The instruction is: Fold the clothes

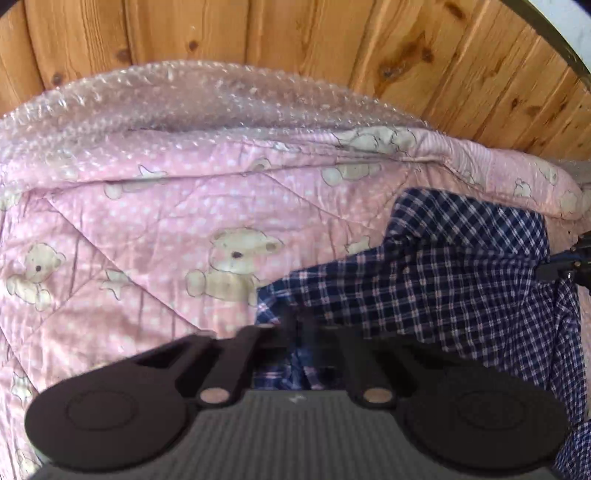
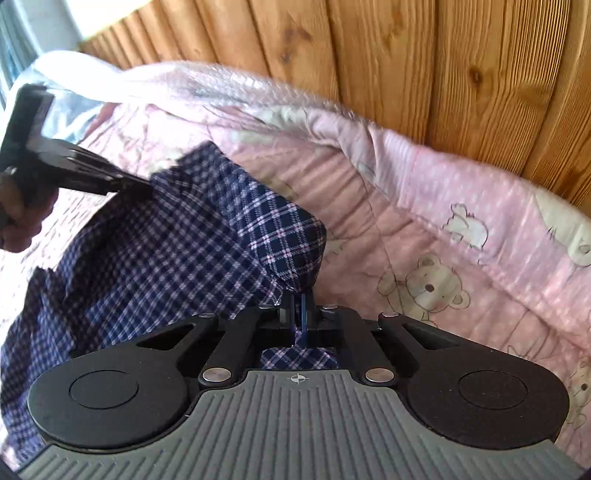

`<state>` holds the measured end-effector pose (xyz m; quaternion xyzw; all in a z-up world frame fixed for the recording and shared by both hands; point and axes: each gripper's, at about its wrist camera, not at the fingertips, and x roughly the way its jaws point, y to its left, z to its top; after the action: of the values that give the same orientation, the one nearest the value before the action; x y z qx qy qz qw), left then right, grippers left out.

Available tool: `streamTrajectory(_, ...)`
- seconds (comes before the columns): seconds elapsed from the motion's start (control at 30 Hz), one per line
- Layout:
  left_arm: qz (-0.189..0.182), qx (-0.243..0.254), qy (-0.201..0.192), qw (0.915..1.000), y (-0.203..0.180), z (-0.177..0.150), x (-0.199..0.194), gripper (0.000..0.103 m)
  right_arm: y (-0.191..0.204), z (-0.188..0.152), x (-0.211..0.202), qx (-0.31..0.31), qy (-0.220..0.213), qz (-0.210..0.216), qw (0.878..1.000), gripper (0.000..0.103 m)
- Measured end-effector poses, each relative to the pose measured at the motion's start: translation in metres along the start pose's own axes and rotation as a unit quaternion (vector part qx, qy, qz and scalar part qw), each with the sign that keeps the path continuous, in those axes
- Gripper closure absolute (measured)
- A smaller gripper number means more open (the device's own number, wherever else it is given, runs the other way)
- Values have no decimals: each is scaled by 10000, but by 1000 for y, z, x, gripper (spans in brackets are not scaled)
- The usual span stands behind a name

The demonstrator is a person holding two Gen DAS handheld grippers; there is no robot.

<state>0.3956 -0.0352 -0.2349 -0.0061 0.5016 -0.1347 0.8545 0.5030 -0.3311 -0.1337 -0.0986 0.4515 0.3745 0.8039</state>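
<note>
Both your tools are clenched on the shirt point(image 2: 155, 251): the right tool point(image 2: 303, 314) pinches one edge, the left tool point(image 1: 295, 325) another, so the cloth hangs spread between them, lifted just above the quilt point(image 2: 461, 206) and ready to be laid flat there.

A quilt point(image 1: 147, 229) is lying over the bed, with a sheet of bubble wrap point(image 1: 207, 96) lying along its far edge, against the plank wall point(image 1: 295, 33) behind. A shirt point(image 1: 454, 280) is hanging above the quilt's right part, stretched between the two tongs. The left tongs point(image 2: 125, 182) are pinching its left end, a hand point(image 2: 22, 218) gripping them, and the right tongs point(image 2: 301, 314) are pinching its right end.
</note>
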Motion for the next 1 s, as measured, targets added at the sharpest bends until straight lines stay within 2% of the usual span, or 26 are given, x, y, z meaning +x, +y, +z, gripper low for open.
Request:
streamTrajectory(0.03,-48,-3,-33,10000,-1,-2,-1,101,5,-4,-10,-16,-145,5,9999,103)
streamTrajectory(0.13,-418,-195,-366,9983,1,-17,-46,101,29,-19,-50,-161,-559,49,9983,103)
streamTrajectory(0.27,-722,-399,-622,9946,14,-68,-119,101,71,-58,-103,-309,-817,89,9961,103)
streamTrajectory(0.37,-729,-623,-418,9945,23,-127,-158,100,120,-107,-131,-456,-776,188,9958,103)
streamTrajectory(0.4,-679,-761,-281,9944,27,-149,-165,100,139,-127,-132,-584,-681,97,9959,103)
streamTrajectory(0.5,-706,-1492,150,9862,38,-205,-167,98,184,-191,-116,-830,-140,-59,9964,103)
streamTrajectory(0.57,-882,-1950,321,9763,41,-230,-165,89,192,-222,-103,-536,319,-182,9979,98)
streamTrajectory(0.63,-1075,-2209,308,9689,40,-244,-168,80,192,-246,-97,-89,635,-237,9977,93)
streamTrajectory(0.7,-1223,-2269,167,9661,33,-249,-175,72,180,-254,-113,867,355,25,9956,86)
streamTrajectory(0.77,-1428,-2410,50,9599,28,-249,-176,60,164,-261,-125,1949,-13,339,9802,73)
streamTrajectory(0.8,-1586,-2568,-6,9534,25,-250,-174,57,155,-266,-125,2556,-199,482,9654,69)
streamTrajectory(0.83,-1742,-2730,-50,9461,23,-249,-171,50,146,-272,-126,3151,-384,623,9462,58)
streamTrajectory(0.87,-1855,-2881,-60,9394,21,-248,-167,44,137,-278,-125,3739,-558,749,9228,54)
streamTrajectory(0.9,-1861,-2966,-58,9367,18,-248,-161,43,130,-288,-120,4284,-703,823,8971,54)
streamTrajectory(0.97,-1827,-3117,-40,9324,13,-246,-151,42,120,-305,-111,5058,-970,843,8530,53)
streamTrajectory(1.0,-1681,-3134,-6,9346,12,-244,-146,42,117,-310,-108,5257,-1123,791,8395,53)
